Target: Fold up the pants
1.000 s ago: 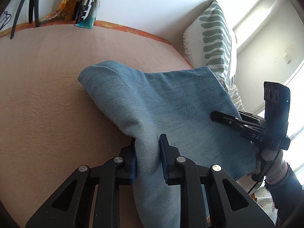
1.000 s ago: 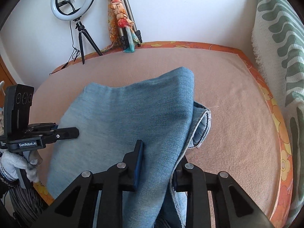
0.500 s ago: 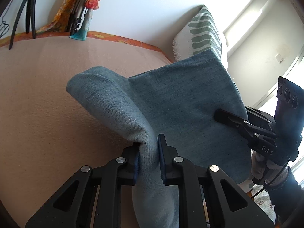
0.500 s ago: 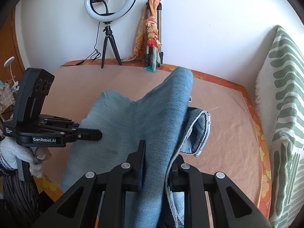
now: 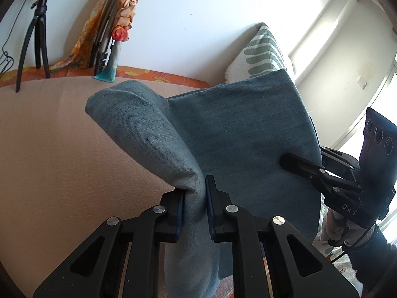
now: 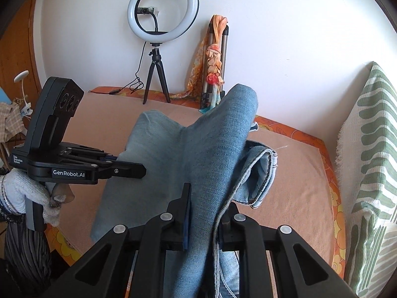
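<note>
The blue denim pants (image 5: 223, 134) are lifted off the pink-covered bed (image 5: 49, 149), hanging between both grippers. My left gripper (image 5: 194, 193) is shut on a bunched fold of the denim. My right gripper (image 6: 206, 198) is shut on another part of the pants (image 6: 198, 149), with a hemmed leg end (image 6: 263, 173) drooping to its right. Each gripper shows in the other's view: the right gripper (image 5: 297, 166) at the cloth's right edge, the left gripper (image 6: 119, 167) at its left edge.
A ring light on a small tripod (image 6: 162, 19) and a folded tripod wrapped in an orange scarf (image 6: 214, 59) stand at the far wall. A green-and-white patterned cushion (image 6: 372, 161) lies along the bed's right side. The orange floral mattress edge (image 6: 292, 131) borders the cover.
Both grippers have risen, lifting the pants higher off the bed. The cloth now hangs more steeply and the views tilt up toward the wall.
</note>
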Motion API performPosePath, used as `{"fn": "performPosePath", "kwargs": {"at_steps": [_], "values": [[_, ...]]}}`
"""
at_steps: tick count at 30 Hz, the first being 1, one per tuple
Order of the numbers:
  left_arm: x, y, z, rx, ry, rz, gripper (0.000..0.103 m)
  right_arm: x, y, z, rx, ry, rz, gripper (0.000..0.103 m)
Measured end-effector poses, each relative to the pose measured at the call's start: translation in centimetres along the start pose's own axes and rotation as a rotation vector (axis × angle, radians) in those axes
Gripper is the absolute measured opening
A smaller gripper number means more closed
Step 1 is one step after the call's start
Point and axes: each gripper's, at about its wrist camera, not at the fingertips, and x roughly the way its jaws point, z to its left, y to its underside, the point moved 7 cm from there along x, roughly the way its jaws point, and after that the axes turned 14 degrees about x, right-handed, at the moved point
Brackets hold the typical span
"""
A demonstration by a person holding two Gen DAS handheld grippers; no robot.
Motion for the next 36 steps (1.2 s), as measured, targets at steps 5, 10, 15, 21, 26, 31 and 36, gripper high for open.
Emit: {"fn": "performPosePath", "kwargs": {"at_steps": [5, 10, 15, 21, 26, 31, 36], "values": [[0.9, -3.0, 0.4, 0.031, -0.017, -0.013, 0.013, 0.8, -2.2, -1.2, 0.005, 0.02, -0.032, 0.014], [2.5, -7.0, 0.5, 0.069, -0.02, -0.037, 0.013, 1.2, -5.4, -2.7, -0.016, 0.071, -0.076, 0.014], [4.8, -10.8, 1.4, 0.095, -0.026, -0.054, 0.013, 2.3, -9.0, -5.3, -0.01, 0.11, -0.118, 0.014], [8.8, -14.4, 3.4, 0.07, -0.041, -0.062, 0.013, 6.6, -12.0, -8.6, 0.007, 0.159, -0.118, 0.014], [12.4, -15.3, 5.1, 0.074, -0.08, -0.04, 0.013, 11.0, -13.6, -10.9, 0.015, 0.156, -0.107, 0.014], [15.6, -14.7, 7.7, 0.046, -0.117, 0.012, 0.013, 15.8, -13.9, -12.9, 0.016, 0.165, -0.082, 0.014], [16.3, -14.2, 9.8, 0.052, -0.235, 0.031, 0.013, 19.8, -13.4, -15.9, 0.064, 0.251, -0.034, 0.017]]}}
